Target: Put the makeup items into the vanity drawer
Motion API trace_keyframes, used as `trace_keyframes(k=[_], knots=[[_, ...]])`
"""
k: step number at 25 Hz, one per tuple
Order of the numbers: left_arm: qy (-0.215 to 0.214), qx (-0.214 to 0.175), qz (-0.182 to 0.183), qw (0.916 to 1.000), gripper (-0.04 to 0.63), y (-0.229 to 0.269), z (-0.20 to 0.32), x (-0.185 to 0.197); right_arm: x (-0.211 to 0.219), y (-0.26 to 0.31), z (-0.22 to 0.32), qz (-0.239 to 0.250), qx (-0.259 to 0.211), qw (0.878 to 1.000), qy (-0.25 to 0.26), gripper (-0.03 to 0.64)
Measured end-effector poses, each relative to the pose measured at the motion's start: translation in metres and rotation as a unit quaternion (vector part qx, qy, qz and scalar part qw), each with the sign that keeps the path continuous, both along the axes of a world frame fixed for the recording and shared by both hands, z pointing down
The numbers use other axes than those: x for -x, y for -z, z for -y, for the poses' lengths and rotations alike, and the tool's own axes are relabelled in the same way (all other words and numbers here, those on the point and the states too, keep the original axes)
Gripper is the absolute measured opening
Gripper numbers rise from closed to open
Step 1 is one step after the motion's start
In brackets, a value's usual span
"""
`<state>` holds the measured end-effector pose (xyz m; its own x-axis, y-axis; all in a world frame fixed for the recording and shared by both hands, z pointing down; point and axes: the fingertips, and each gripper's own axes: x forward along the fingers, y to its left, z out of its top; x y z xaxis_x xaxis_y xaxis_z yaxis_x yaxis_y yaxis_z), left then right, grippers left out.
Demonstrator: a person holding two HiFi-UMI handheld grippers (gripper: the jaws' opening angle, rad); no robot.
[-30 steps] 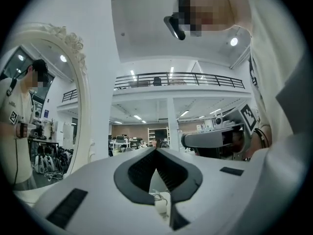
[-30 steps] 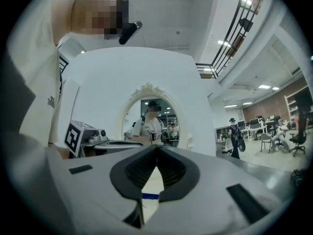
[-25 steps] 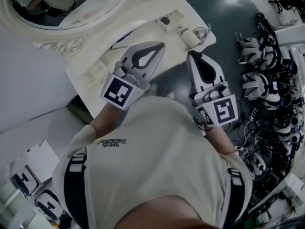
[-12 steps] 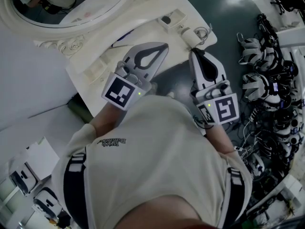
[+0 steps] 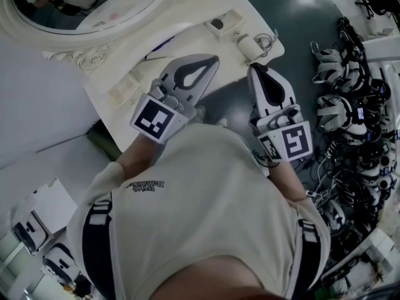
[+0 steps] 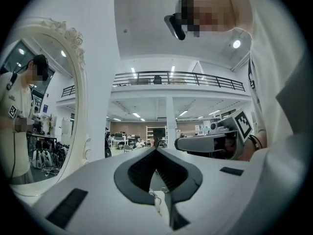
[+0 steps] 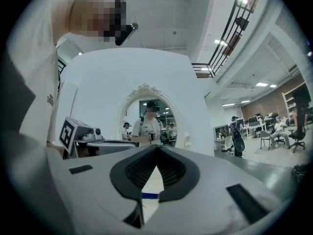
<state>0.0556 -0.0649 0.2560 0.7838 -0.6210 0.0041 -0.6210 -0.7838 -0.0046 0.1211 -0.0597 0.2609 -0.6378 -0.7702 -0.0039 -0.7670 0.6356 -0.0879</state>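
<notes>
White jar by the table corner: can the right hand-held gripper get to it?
Probably yes: the white jar sits just ahead of the right hand-held gripper, nothing between, though its shut jaws must open first.

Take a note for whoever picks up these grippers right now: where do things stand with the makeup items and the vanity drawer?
Left gripper: jaws shut, nothing between them, held level over the vanity top.
Right gripper: jaws shut, empty, level beside the left one.
Things: two small pale items lie on the vanity top near its right corner, and a cream item lies toward its left edge. What each one is cannot be told.
Done: nothing visibly stowed; no drawer shows in any view.
To do: open the drawer, then move the items in one by one.
</notes>
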Motion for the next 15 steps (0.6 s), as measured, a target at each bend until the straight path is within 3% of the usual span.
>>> trace_keyframes(k=[7, 15], knots=[[0.04, 0.008, 0.011, 0.9991, 0.012, -0.002, 0.004, 0.015, 0.015, 0.002, 0.005, 0.002, -0.003, 0.999, 0.037, 0.008], [0.165, 0.029, 0.028, 0.9854, 0.012, -0.014, 0.031, 0.099, 0.088, -0.013, 0.034, -0.048, -0.01, 0.99, 0.136, 0.008]])
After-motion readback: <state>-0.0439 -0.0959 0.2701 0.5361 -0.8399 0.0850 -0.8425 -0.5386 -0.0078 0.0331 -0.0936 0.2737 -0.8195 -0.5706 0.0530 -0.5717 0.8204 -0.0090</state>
